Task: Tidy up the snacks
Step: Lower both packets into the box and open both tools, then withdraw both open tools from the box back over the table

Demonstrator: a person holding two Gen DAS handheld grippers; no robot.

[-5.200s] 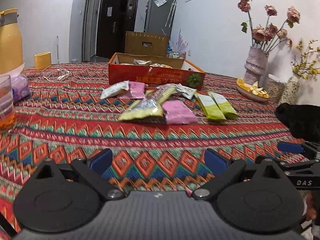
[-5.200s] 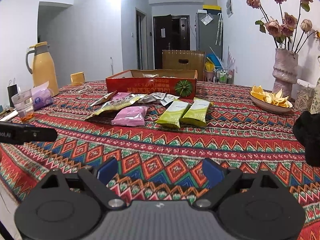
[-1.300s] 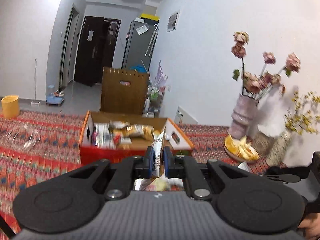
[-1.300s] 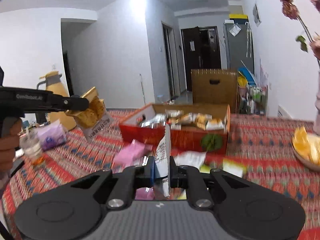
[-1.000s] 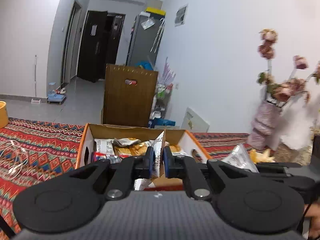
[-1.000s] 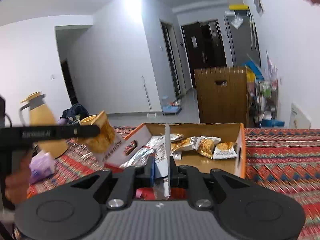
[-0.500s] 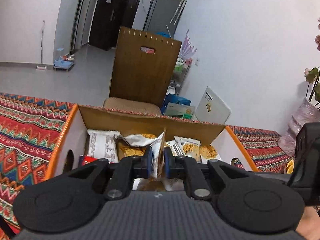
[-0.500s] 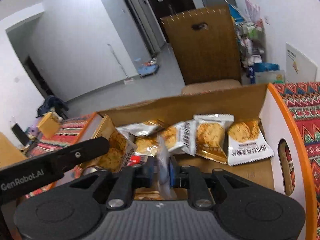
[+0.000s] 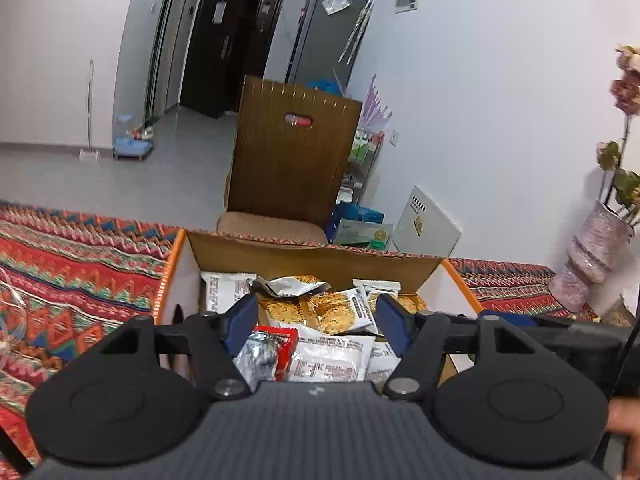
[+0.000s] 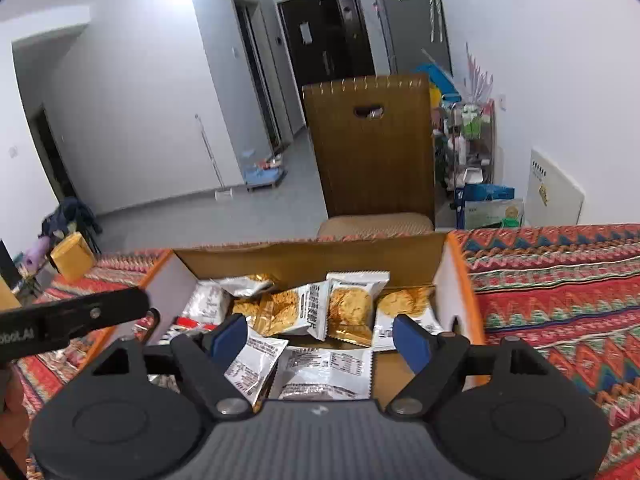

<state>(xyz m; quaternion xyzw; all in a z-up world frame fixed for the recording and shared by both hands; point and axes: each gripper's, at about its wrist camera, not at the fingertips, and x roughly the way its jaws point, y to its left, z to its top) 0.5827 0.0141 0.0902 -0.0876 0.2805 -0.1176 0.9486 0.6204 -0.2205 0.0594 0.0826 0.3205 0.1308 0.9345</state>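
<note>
An open cardboard box [image 9: 312, 258] with orange rims holds several snack packets, white and gold, in both wrist views. My left gripper [image 9: 316, 322] is open and empty above the box, over a white packet [image 9: 330, 358] and a red and silver packet [image 9: 266, 354]. My right gripper [image 10: 322, 338] is open and empty above the same box [image 10: 312, 256], over two white packets [image 10: 326, 372]. The left gripper's black arm [image 10: 72, 318] shows at the left of the right wrist view.
The box stands on a table under a red patterned cloth [image 10: 560, 292]. A brown chair back [image 9: 296, 152] stands behind the table. A pink vase with dried flowers [image 9: 592, 256] stands at the right.
Both grippers have opened over the box and let go of their packets, which now lie in the box. Half a second ago each was shut on a packet.
</note>
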